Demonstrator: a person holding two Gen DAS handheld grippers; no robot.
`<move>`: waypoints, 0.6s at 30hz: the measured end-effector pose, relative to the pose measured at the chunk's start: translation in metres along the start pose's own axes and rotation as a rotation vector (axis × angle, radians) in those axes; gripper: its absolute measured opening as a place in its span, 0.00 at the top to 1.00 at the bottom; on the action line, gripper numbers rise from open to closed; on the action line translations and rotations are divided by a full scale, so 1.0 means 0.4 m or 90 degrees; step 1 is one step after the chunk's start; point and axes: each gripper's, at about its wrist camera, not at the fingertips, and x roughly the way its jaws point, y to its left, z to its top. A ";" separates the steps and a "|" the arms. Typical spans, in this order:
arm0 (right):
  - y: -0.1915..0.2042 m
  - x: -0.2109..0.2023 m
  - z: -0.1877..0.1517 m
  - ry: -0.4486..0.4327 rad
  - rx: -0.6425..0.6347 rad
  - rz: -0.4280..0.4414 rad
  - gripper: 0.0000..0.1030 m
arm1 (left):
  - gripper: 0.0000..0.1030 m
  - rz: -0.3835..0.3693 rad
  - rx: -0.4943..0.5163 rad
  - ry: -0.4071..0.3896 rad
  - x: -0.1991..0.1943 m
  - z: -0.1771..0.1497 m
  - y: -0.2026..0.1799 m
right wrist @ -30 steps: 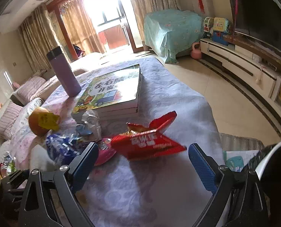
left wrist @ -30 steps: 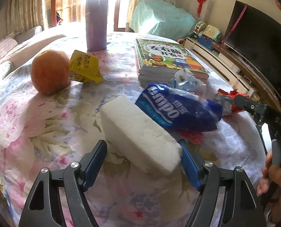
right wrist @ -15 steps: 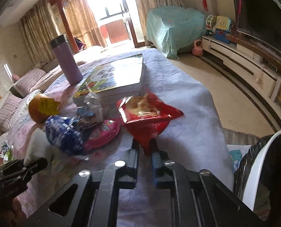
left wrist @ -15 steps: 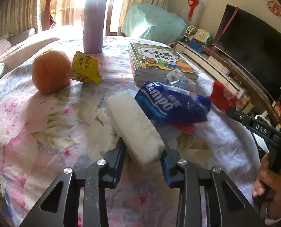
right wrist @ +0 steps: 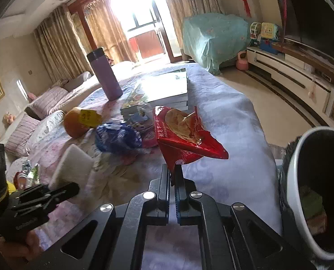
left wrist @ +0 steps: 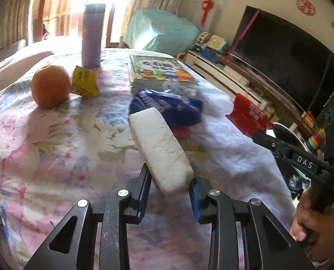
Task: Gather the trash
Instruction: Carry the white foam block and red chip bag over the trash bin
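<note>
Near the front edge of the flowered surface (left wrist: pixel 54 157), the left claw (left wrist: pixel 169 180) is pinching the near end of a white foam block (left wrist: pixel 160 144), lifting it clear. To the right, the right claw (right wrist: pixel 172 175) is pressing together on a corner of a red snack wrapper (right wrist: pixel 185 135), carrying it beside the white bin (right wrist: pixel 295 180) at the surface's right edge. Both pieces are waiting to be dropped in. A blue wrapper (left wrist: pixel 167 108) and a yellow wrapper (left wrist: pixel 84 83) are lying uncollected farther back.
</note>
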 end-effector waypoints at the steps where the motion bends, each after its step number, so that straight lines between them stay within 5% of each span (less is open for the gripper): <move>1: 0.001 -0.013 -0.007 -0.002 0.003 0.001 0.97 | 0.71 -0.005 0.004 0.001 -0.004 -0.004 -0.008; 18: -0.024 -0.157 -0.096 -0.032 0.036 -0.023 0.97 | 0.71 -0.059 0.078 0.015 -0.046 -0.056 -0.162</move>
